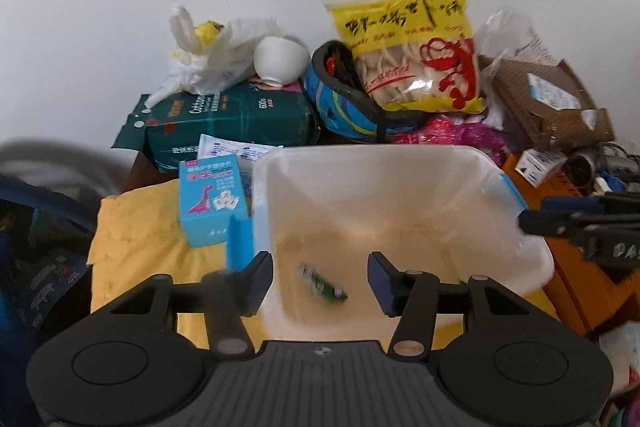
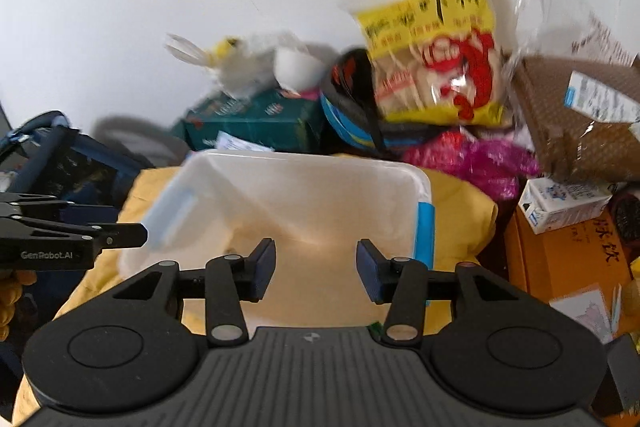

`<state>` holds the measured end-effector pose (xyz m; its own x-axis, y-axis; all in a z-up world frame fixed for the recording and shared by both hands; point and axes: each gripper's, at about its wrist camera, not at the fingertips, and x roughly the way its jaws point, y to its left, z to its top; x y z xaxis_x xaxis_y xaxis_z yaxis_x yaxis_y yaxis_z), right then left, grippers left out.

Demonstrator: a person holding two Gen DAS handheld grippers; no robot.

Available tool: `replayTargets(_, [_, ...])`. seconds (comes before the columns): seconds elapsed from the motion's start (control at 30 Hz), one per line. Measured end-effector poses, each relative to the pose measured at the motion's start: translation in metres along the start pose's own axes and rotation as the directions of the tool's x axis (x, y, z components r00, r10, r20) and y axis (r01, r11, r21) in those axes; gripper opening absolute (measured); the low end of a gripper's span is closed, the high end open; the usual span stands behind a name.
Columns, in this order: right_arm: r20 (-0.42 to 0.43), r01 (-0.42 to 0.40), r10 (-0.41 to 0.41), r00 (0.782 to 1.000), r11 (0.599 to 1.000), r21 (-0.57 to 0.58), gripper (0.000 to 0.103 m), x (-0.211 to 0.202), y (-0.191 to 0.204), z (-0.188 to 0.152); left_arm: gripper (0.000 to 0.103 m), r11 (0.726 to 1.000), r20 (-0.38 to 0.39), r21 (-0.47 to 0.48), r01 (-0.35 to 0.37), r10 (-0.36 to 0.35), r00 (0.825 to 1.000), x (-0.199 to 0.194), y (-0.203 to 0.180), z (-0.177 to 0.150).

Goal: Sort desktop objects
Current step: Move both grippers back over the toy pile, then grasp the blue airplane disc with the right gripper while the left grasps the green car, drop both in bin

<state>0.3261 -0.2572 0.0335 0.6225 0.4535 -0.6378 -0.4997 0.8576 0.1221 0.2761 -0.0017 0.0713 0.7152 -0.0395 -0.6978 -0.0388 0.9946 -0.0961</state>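
While held over the clear plastic tub with blue clips, left gripper wide apart, empty. Right gripper also wide apart, empty, over the same tub. Seen only from the left wrist: small green thing on the tub floor, small blue card box with a pink dinosaur just beside the tub's left wall. Seen only from the right wrist: orange cardboard box to the tub's right.
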Motion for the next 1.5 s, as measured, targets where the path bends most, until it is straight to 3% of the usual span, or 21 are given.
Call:
replayTargets(0.17, [0.04,-0.016,0.018,0.999,0.999,-0.037,0.049,-0.039,0.01,-0.067,0.057,0.999,0.036,0.049,-0.008,0.007,0.999,-0.03,0.015,-0.072])
replayTargets(0.37, [-0.105,0.038,-0.044,0.993,0.998,-0.06,0.049,-0.034,0.024,-0.164,0.057,0.998,-0.045,0.059,-0.022,0.024,0.999,-0.03,0.023,-0.16])
replayTargets(0.5, [-0.155,0.066,-0.074,0.985,0.996,-0.057,0.049,-0.026,0.029,-0.197,0.056,0.996,-0.088,0.082,-0.029,0.036,0.996,-0.021,0.017,-0.189])
replayTargets(0.63, [-0.191,0.079,-0.087,0.978,0.996,-0.045,0.049,-0.013,0.031,-0.206,0.056,0.994,-0.11,0.104,-0.045,0.056,0.992,-0.007,0.008,-0.195])
replayTargets(0.97, [-0.22,0.099,-0.103,0.97,0.995,-0.032,0.049,0.004,0.03,-0.211,0.056,0.996,-0.138,0.052,-0.066,0.073,0.988,0.011,0.014,-0.203])
replayTargets(1.03, [-0.22,0.089,-0.093,0.971,0.996,-0.025,0.042,0.002,0.031,-0.214,0.05,0.997,-0.141,0.051,-0.054,0.061,0.988,0.014,0.014,-0.203])
replayTargets(1.1, [-0.216,0.077,-0.079,0.973,0.997,-0.021,0.042,-0.001,0.03,-0.213,0.035,0.997,-0.134,0.068,-0.039,0.048,0.99,0.014,0.012,-0.202])
replayTargets(1.5, [-0.08,0.033,-0.029,0.996,0.998,0.05,0.042,-0.051,0.024,-0.186,0.033,0.999,-0.036,0.041,0.013,-0.012,0.999,-0.046,0.021,-0.184])
